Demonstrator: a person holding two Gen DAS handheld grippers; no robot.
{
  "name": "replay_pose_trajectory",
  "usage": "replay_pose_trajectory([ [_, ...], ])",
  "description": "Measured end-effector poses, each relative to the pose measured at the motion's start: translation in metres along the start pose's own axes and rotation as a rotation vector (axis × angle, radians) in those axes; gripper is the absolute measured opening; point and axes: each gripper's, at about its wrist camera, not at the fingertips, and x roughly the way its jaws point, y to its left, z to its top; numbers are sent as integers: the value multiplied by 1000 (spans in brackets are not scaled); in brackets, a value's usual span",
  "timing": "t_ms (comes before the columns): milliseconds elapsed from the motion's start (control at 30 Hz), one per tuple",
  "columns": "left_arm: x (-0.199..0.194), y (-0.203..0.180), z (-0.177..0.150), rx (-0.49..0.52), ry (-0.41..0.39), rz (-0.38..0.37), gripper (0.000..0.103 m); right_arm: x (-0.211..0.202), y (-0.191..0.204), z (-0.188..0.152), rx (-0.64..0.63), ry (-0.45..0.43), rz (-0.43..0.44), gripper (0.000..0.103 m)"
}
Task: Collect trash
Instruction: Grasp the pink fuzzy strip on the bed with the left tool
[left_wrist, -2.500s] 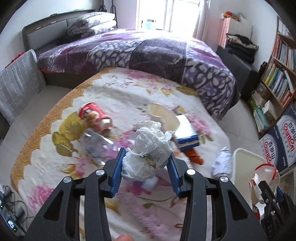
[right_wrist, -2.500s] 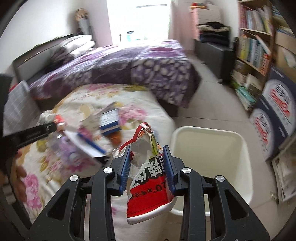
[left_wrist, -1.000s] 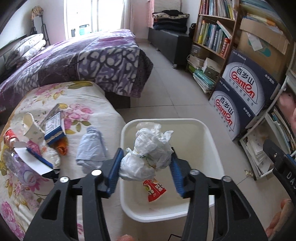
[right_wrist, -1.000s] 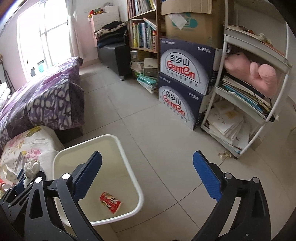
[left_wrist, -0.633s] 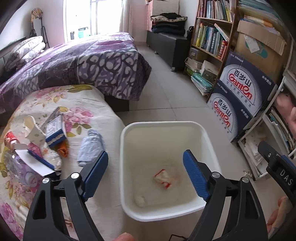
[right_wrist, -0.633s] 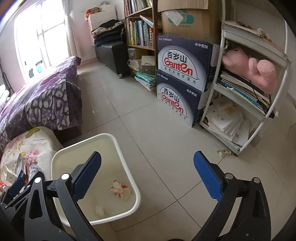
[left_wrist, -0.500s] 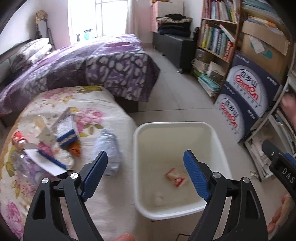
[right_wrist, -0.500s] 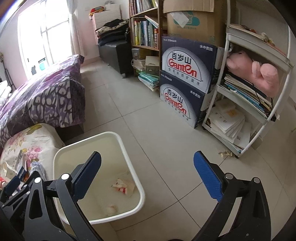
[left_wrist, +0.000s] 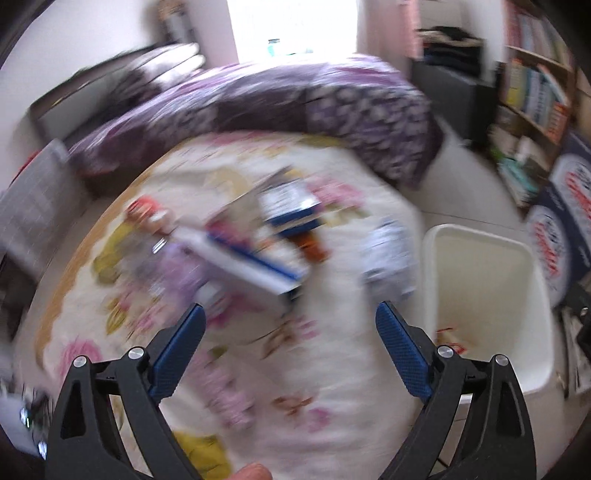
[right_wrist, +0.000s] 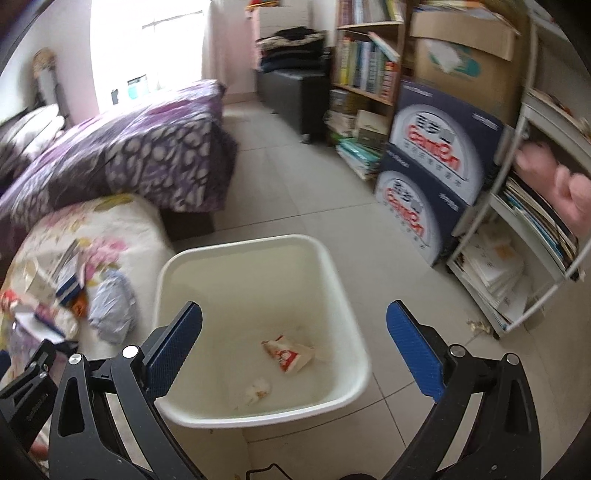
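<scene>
A white bin (right_wrist: 343, 291) stands on the floor beside the floral-covered table (right_wrist: 118, 221). In it lie a red-and-white wrapper (right_wrist: 288, 352) and a crumpled white wad (right_wrist: 258, 391). My right gripper (right_wrist: 293, 339) is open and empty above the bin. My left gripper (left_wrist: 290, 339) is open and empty over the blurred table (left_wrist: 332, 369), the bin (left_wrist: 480, 280) to its right. Trash on the table: a white-and-blue box (left_wrist: 243, 258), a blue carton (left_wrist: 291, 206), a red cup (left_wrist: 147, 214), a plastic bottle (left_wrist: 177, 273), a pale crumpled bag (left_wrist: 388, 251).
A bed with a purple patterned cover (right_wrist: 140, 147) lies behind the table. Blue-and-white cartons (right_wrist: 432, 173), a bookshelf (right_wrist: 365, 74) and a white wire rack (right_wrist: 517, 236) line the right side. Tiled floor (right_wrist: 295, 192) surrounds the bin.
My left gripper let the white wad fall into the bin, then swung left over the table. My right gripper, open since dropping the wrapper, turned left toward the bin.
</scene>
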Motion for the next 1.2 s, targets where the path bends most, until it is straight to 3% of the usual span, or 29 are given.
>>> replay_pose_trajectory([
  [167,16,38,-24,-69,102,55,91,0,26,-2,-54,9,23,96],
  [333,48,66,-37,-140,256,58,91,0,49,-5,-97,24,54,96],
  [533,80,91,-40,-235,358,44,91,6,73,-13,-185,45,67,96],
  [633,89,102,-44,-273,412,-7,79,14,85,-14,-208,71,78,96],
  [867,79,120,-42,-195,340,-78,39,36,111,-14,-200,162,151,96],
  [900,78,123,-42,-192,340,-85,29,39,116,-13,-201,172,164,96],
  [1000,78,139,-41,-214,357,-126,28,48,131,-12,-211,190,194,96],
  [1200,72,173,-33,-255,305,-90,28,67,154,-10,-225,224,224,96],
])
